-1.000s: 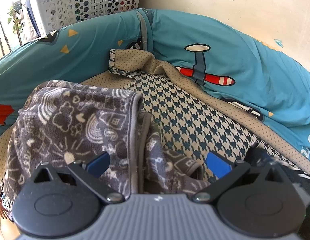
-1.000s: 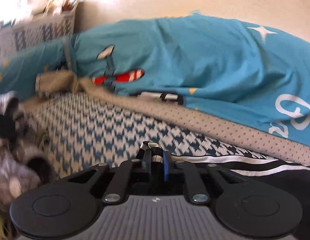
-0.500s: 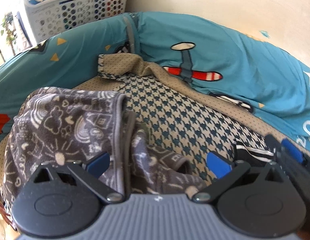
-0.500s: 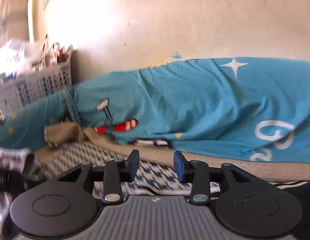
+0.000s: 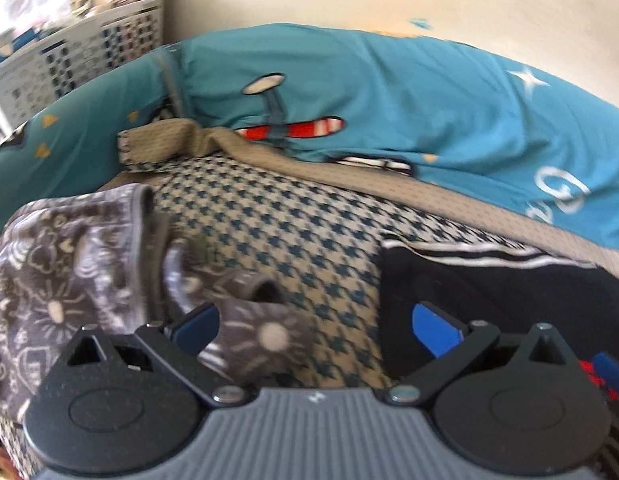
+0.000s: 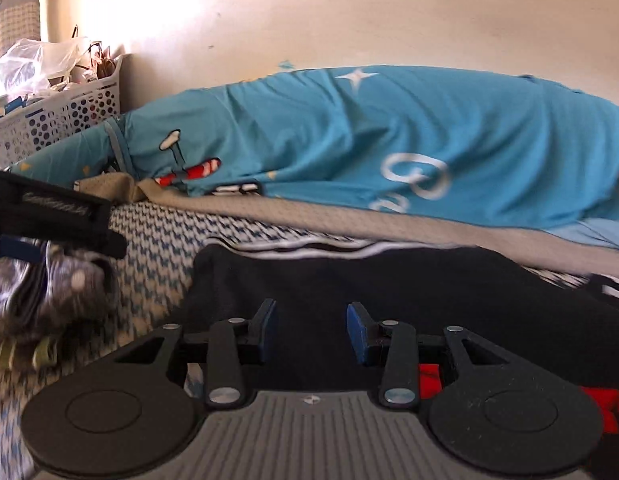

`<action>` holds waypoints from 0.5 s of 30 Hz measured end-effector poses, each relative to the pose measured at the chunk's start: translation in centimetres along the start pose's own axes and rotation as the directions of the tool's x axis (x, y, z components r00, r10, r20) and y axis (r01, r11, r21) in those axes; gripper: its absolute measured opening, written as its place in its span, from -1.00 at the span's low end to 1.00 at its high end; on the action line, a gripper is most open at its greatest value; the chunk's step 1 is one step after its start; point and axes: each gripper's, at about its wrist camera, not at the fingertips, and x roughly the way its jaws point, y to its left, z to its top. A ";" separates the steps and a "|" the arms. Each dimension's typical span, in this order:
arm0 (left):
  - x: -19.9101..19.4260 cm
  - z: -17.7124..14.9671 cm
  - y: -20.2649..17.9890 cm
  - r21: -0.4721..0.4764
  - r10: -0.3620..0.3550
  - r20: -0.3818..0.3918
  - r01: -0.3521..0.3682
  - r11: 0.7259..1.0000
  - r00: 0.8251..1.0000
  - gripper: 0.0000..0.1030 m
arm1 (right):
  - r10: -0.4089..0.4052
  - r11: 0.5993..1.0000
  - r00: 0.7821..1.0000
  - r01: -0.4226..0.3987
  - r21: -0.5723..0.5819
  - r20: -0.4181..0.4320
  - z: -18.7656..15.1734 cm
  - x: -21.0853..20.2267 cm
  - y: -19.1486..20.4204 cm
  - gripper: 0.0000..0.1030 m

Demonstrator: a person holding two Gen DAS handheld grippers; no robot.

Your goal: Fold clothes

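Black garment [image 6: 389, 280] beside grey fleece [image 5: 69, 264]

Left gripper [image 5: 314, 325]: ribbed grey housing bearing a small white mark, flanked by two round matte-black discs; black linkage bars pivot on silver screws; triangular cut-outs pierce the outer links. Fingers [image 5: 436, 333] carry bright blue pads. Right gripper [image 6: 311, 331]: identical ribbed grey body, black discs, silver screws, and blue-faced fingers [image 6: 358, 332] on black arms.
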 end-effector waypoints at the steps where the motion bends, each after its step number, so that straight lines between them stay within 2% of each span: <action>1: 0.0 -0.2 -0.4 0.011 -0.012 0.003 0.012 1.000 1.000 1.00 | -0.007 1.000 1.000 0.007 -0.004 -0.003 -0.3 -0.7 -0.5 -0.25; 8: 0.2 -2.0 -4.3 0.106 -0.076 0.000 0.076 0.991 0.997 1.00 | -0.108 0.994 0.994 0.108 0.006 0.012 -1.0 -4.8 -5.7 -0.20; 15: 0.8 -4.0 -7.3 0.164 -0.139 -0.006 0.138 0.977 0.990 1.00 | -0.243 0.965 0.969 0.236 0.114 0.052 -0.2 -5.1 -12.0 -0.20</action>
